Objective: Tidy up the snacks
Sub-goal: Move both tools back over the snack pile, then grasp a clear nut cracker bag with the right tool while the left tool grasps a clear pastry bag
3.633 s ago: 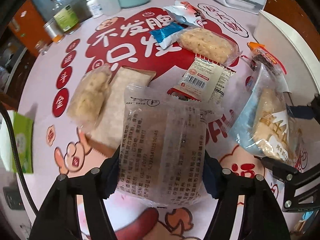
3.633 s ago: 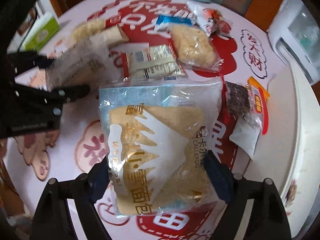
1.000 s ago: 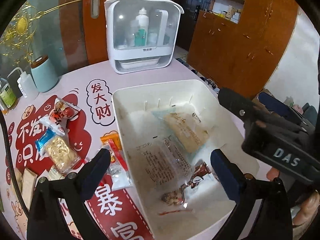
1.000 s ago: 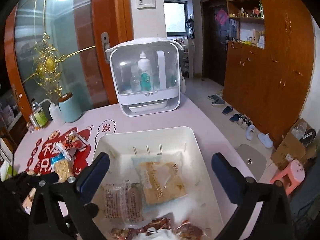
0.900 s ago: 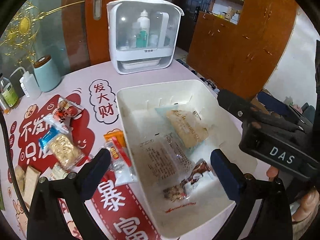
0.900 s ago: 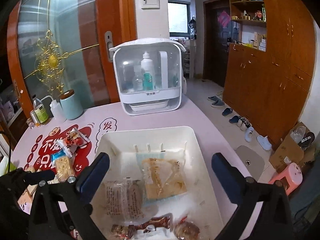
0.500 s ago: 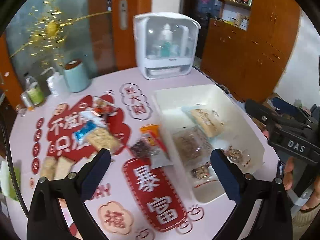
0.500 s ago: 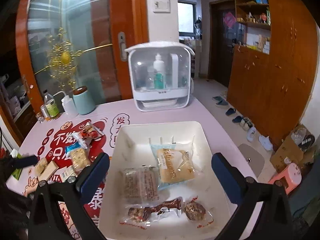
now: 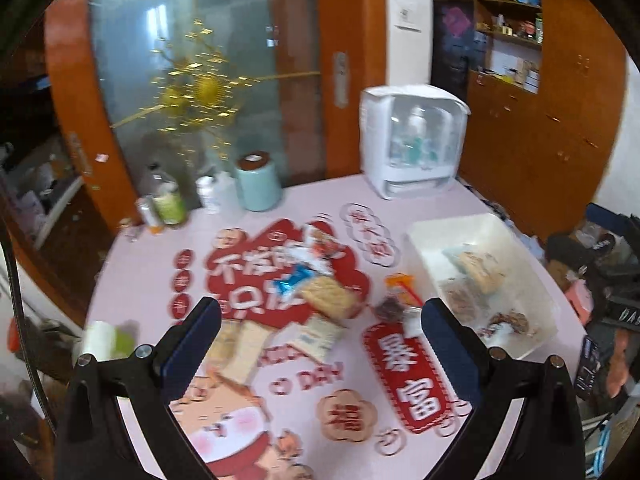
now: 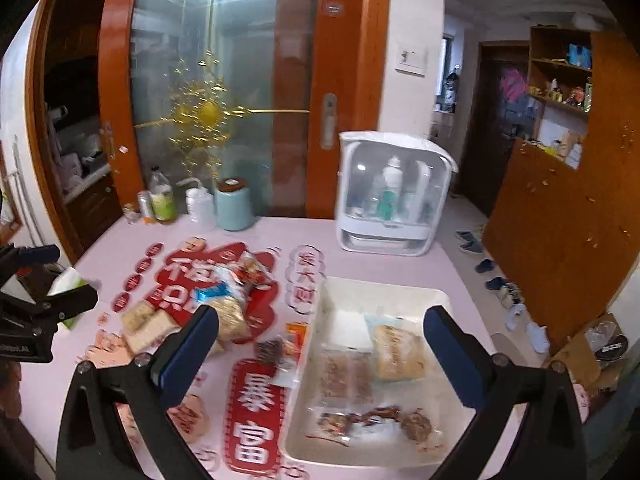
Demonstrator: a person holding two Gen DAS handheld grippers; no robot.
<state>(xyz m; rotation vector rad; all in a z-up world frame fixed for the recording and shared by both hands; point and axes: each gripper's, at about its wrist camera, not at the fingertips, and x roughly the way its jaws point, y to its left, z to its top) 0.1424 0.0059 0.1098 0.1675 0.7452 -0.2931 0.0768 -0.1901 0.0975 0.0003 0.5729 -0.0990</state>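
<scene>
Snacks left to sort lie in a loose cluster on the pink printed tablecloth [image 9: 132, 264], to the left of the white rectangular plastic tray [image 10: 404, 286], which already holds several packets: a pale bread bun in a clear-and-blue wrapper [image 10: 398, 350], a clear packet of brown biscuits [image 10: 344, 374] and dark wrapped pieces near the front. Closest of the loose ones is a rough beige noodle cake in clear film [image 9: 330, 298], its long axis running diagonally from upper left to lower right in the left wrist view, with a small blue sachet [image 9: 290, 282] touching its far end and a flat white printed packet [image 9: 316, 334] just in front. The left gripper [image 9: 320, 328] hangs above the table with its jaws spread wide and nothing between them, aimed almost straight at that cluster, so it looks the nearer tool for the next pick. The right gripper [image 10: 320, 336], likewise wide and empty, is raised over the near left edge of the tray, looking down along the table; a dark seed bar in clear wrap [image 10: 272, 350] beside the tray rim lies just below it.
</scene>
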